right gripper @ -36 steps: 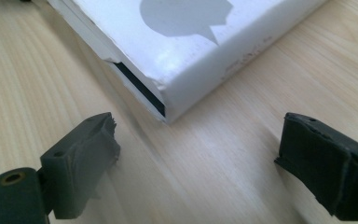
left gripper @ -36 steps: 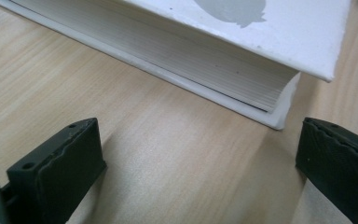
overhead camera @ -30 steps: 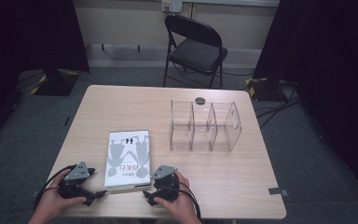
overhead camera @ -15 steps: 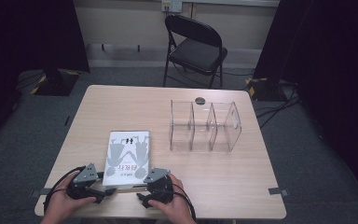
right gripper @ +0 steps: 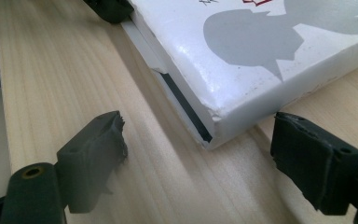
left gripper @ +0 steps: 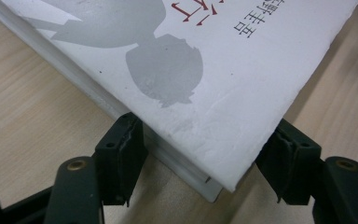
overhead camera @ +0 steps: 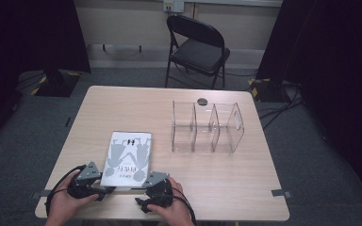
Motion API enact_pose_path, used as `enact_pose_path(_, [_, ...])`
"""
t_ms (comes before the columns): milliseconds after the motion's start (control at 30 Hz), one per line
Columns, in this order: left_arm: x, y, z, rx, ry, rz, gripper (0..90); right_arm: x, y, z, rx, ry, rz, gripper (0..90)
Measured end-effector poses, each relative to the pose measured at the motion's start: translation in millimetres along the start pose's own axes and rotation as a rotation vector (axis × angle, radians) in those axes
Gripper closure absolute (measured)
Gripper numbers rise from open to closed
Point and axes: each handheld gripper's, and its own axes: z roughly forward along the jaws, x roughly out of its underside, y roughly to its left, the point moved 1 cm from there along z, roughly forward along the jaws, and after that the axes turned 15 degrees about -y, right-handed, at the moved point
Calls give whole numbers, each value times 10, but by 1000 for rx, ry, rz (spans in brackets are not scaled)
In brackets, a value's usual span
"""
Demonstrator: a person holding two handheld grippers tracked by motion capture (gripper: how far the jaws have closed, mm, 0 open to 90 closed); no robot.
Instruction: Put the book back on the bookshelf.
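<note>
Pinching the book's (left gripper: 242,74) near corner, left tongs (left gripper: 200,172) closing; right tongs (right gripper: 196,158) open beside it.

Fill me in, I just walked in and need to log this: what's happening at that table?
A person is working a white book at the table's near edge with two hand-held tools. The left tool has just been closing on the book's near corner, its jaws touching both sides of it. The right tool stands open at the other near corner, not yet gripping. A clear divided organizer stands empty farther back.
</note>
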Motion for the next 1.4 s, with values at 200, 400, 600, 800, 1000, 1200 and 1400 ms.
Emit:
enact_pose_path(200, [-94, -44, -59, -16, 1, -21, 417, 0, -6, -1, -8, 1, -5, 156])
enact_pose_path(400, [-157, -28, -129, 30, -34, -58, 594, -6, -17, 8, -16, 2, -13, 147])
enact_pose_path(600, [-159, -41, -123, 52, -41, -74, 652, -14, -59, 9, 8, 0, -6, 147])
enact_pose_path(800, [-174, -41, -126, 65, -44, -86, 661, -117, -84, -27, 62, -38, -29, 136])
enact_pose_path(1000, [-198, -54, -142, 60, -49, -89, 661, -246, -70, 33, 89, -48, -76, 115])
enact_pose_path(1200, [-215, -40, -152, 65, -43, -78, 661, -313, -61, 110, 127, -57, -119, 106])
enact_pose_path(1400, [-244, -49, -157, 63, -42, -89, 662, -333, -39, 150, 153, -33, -154, 102])
